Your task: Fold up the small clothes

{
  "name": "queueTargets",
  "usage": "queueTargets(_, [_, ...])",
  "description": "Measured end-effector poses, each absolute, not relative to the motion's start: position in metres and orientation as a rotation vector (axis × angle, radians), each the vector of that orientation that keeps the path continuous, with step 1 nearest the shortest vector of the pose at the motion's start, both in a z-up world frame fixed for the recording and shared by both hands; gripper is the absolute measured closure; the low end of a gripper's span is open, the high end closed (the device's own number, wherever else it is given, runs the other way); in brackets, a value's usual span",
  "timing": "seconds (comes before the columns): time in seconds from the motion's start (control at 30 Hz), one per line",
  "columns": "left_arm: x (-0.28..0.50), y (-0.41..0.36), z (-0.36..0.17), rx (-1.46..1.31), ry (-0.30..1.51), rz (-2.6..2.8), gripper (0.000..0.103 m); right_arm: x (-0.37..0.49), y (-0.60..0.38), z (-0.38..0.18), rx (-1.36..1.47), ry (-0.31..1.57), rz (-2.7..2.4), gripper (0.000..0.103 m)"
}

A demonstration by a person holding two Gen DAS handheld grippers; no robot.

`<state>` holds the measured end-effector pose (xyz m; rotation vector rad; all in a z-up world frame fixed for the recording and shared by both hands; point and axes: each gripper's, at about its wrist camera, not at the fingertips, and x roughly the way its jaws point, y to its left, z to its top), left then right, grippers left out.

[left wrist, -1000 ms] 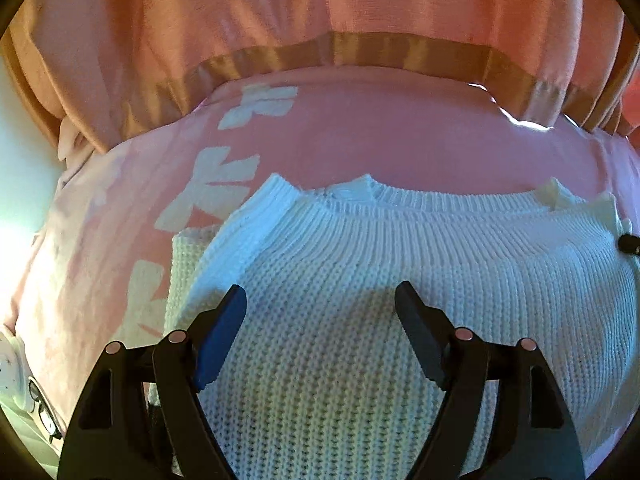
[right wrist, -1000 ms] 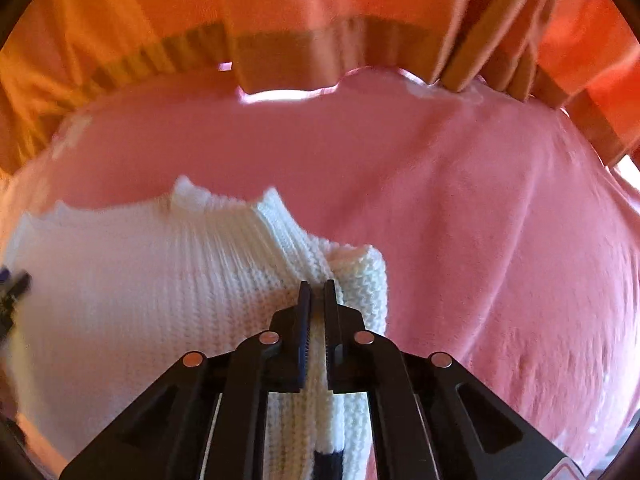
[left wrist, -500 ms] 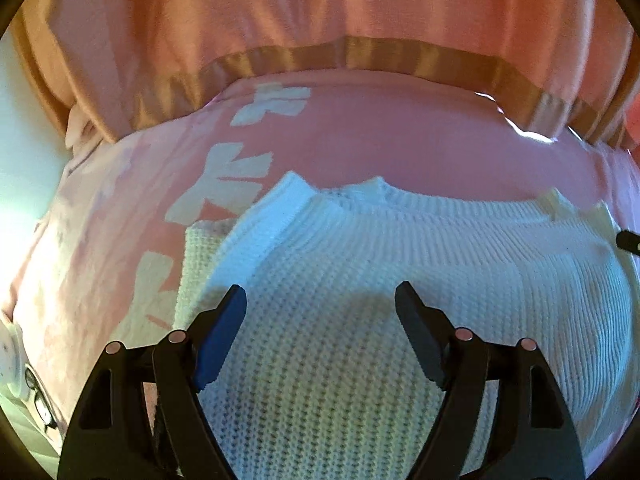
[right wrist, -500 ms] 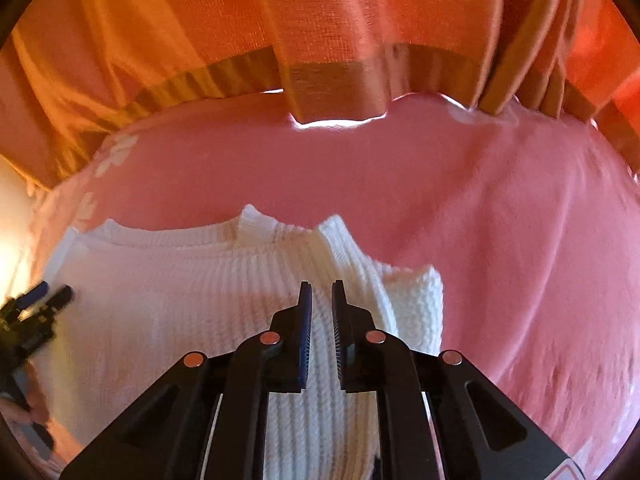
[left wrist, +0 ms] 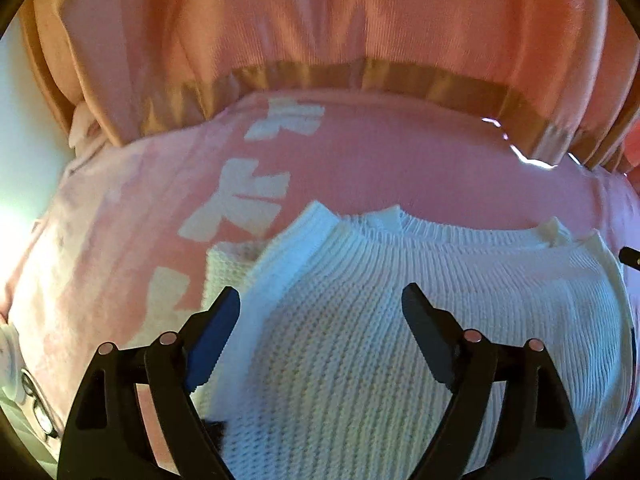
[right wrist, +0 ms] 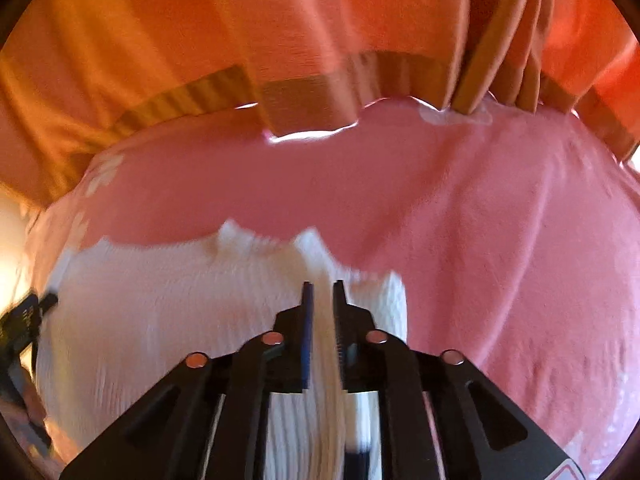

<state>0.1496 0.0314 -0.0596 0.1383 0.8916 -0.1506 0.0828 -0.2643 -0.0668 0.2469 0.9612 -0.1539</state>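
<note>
Lying flat on a pink sheet (left wrist: pixel 400 168), the white sweater (left wrist: pixel 380 320) had both sleeves turned in. The left gripper (left wrist: pixel 320 312) hovered over it, fingers wide and still spreading, grasping nothing. The right gripper (right wrist: pixel 322 292) was letting go, fingers parting narrowly, knit blurred between them. An orange curtain (right wrist: pixel 280 20) hung behind. White shapes (left wrist: pixel 244 196) marked the sheet; the sweater's hem was cut off.

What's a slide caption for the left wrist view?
Left gripper, jaws opening, empty above a white knit sweater on a pink sheet.
</note>
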Motion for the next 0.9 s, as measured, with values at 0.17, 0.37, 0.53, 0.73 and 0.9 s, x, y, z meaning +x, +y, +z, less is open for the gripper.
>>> queueTargets(0.17, [0.121,0.054,-0.063,0.187,0.921,-0.202,0.022,0.029,-0.255,-0.070,0.229,1.012,-0.136,0.058])
queueTargets(0.37, [0.083,0.104,-0.072,0.129,0.995,-0.247,0.021,-0.028,-0.246,-0.098,0.186,1.058,-0.140,0.041])
queueTargets(0.53, [0.053,0.141,-0.087,-0.045,1.065,-0.326,0.021,-0.066,-0.242,-0.128,0.257,1.112,-0.131,0.041])
queueTargets(0.73, [0.030,0.143,-0.108,-0.127,1.139,-0.361,0.079,-0.083,-0.228,-0.111,0.216,1.057,-0.126,0.088])
queueTargets(0.9, [0.021,0.149,-0.110,-0.065,1.138,-0.283,0.079,-0.093,-0.241,-0.129,0.212,1.140,-0.184,0.085])
